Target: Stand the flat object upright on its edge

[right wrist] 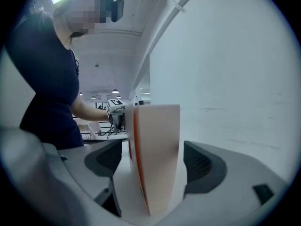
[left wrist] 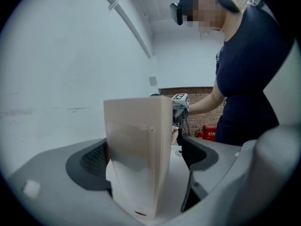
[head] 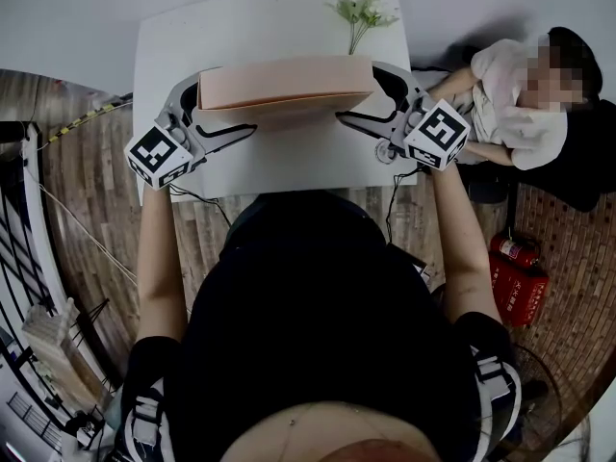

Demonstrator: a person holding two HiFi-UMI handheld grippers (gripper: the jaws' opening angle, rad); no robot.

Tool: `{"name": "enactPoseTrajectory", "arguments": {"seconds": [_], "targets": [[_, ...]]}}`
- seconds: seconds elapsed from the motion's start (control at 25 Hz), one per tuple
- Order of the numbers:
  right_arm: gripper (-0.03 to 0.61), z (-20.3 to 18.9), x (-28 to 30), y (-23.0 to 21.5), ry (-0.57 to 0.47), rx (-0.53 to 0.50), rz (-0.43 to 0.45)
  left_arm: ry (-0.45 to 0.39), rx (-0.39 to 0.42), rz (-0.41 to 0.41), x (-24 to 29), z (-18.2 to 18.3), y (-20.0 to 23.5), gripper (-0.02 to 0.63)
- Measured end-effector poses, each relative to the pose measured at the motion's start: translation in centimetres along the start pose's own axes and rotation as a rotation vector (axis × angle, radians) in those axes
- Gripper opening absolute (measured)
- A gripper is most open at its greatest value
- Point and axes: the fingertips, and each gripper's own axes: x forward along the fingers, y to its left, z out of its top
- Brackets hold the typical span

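Standing on its long edge over the counter point(head: 279, 22), the box point(head: 286, 83) looks upright (its foot is hidden). The left gripper point(head: 219, 109) and right gripper point(head: 371, 94) bracket its ends, jaws spread, gaps showing. Only backing away seems left.

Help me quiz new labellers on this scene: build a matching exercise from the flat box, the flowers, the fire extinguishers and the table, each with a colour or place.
Things:
1. flat box
2. flower sprig
3. fire extinguishers
4. table

Colours and places:
A. red, on the floor
B. pale pink, long
C. white top
D. green stems, at the table's far edge

Pairs: 1-B, 2-D, 3-A, 4-C
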Motion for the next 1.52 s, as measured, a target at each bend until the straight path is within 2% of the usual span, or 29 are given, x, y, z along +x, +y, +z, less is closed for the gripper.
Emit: {"name": "enactPoseTrajectory", "arguments": {"seconds": [0.2,0.4,0.6,0.76,0.92,1.08,1.12,1.16,1.2,1.24,1.36,1.44,1.52], "targets": [[0.37,2.2,-0.5,0.0,-0.025,-0.048,-0.004,-0.059,0.015,0.014,-0.4,2.7,0.2,0.463],[0.37,4.9,-1.1,0.0,-0.063,-0.086,0.0,-0.098,0.063,0.014,-0.9,5.8,0.1,0.463],[0.37,7.0,-1.5,0.1,-0.08,-0.135,-0.001,-0.089,0.1,0.038,-1.0,7.6,0.0,0.463],[0.37,7.7,-1.5,0.3,-0.085,-0.159,-0.006,-0.105,0.11,0.026,-1.2,8.8,-0.5,0.463],[0.37,8.6,-1.8,0.3,-0.113,-0.158,-0.017,-0.108,0.153,0.027,-1.2,10.0,-0.9,0.463],[0.367,9.9,-2.5,0.2,-0.155,-0.185,-0.054,-0.137,0.22,0.063,-1.6,11.5,-1.0,0.449],[0.367,10.2,-2.6,0.3,-0.157,-0.195,-0.06,-0.147,0.236,0.081,-1.8,11.9,-1.0,0.395],[0.363,10.5,-2.7,0.4,-0.157,-0.208,-0.069,-0.165,0.247,0.103,-2.1,12.5,-0.9,0.297],[0.306,10.9,-2.8,0.4,-0.16,-0.226,-0.086,-0.186,0.253,0.126,-2.4,13.1,-0.9,0.232],[0.18,11.3,-3.1,0.3,-0.165,-0.246,-0.109,-0.206,0.254,0.142,-2.7,13.7,-0.8,0.203],[0.057,12.4,-3.5,0.1,-0.175,-0.279,-0.148,-0.228,0.266,0.149,-3.0,15.1,-1.0,0.087],[0.026,13.0,-3.6,0.2,-0.177,-0.288,-0.154,-0.215,0.277,0.142,-3.0,15.5,-1.2,0.03],[0.012,13.6,-3.7,0.4,-0.188,-0.289,-0.164,-0.171,0.274,0.14,-3.0,15.4,-1.6,0.012]]}}
